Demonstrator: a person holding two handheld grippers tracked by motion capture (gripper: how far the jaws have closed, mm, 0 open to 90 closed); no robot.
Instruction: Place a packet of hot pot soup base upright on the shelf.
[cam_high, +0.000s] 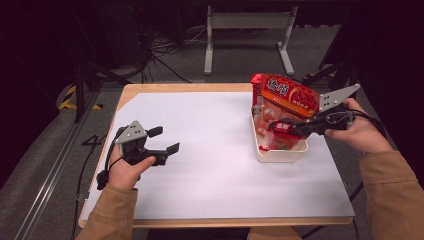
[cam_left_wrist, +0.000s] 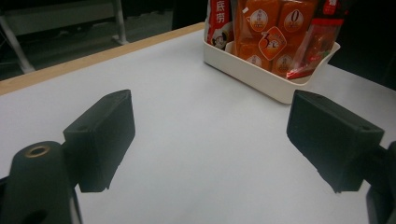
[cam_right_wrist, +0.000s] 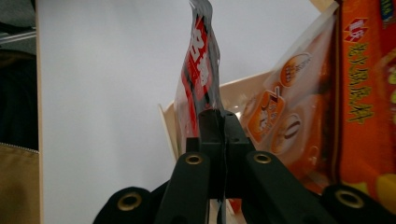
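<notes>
Covering most of the table (cam_high: 235, 221) is a plain white sheet (cam_high: 210, 150), with a strip of pale wood showing along the far and near edges. Around it lies grey carpeted floor (cam_high: 45, 165), dark at the sides, with yellow-and-black tape (cam_high: 67, 97) at the left, loose cables (cam_high: 165, 50) behind the table and a grey metal frame (cam_high: 248, 22) standing farther back.

A cream tray (cam_high: 280, 152) stands on the right part of the sheet, holding upright snack bags. The tallest is a big red bag (cam_high: 287, 92) that leans out over the tray's far side. The right tool (cam_high: 280, 128) comes in from the right at the tray's near side, its jaws pressed together on the edge of a thin red-and-clear packet (cam_right_wrist: 198, 74); in the right gripper view that packet stands up straight out of the closed jaws, with orange bags (cam_right_wrist: 289, 112) just beside it in the tray.

The left tool (cam_high: 165, 141) rests in the person's hand over the left part of the sheet, well apart from the tray, its jaws spread wide with nothing between them. In the left gripper view the tray sits beyond them.
</notes>
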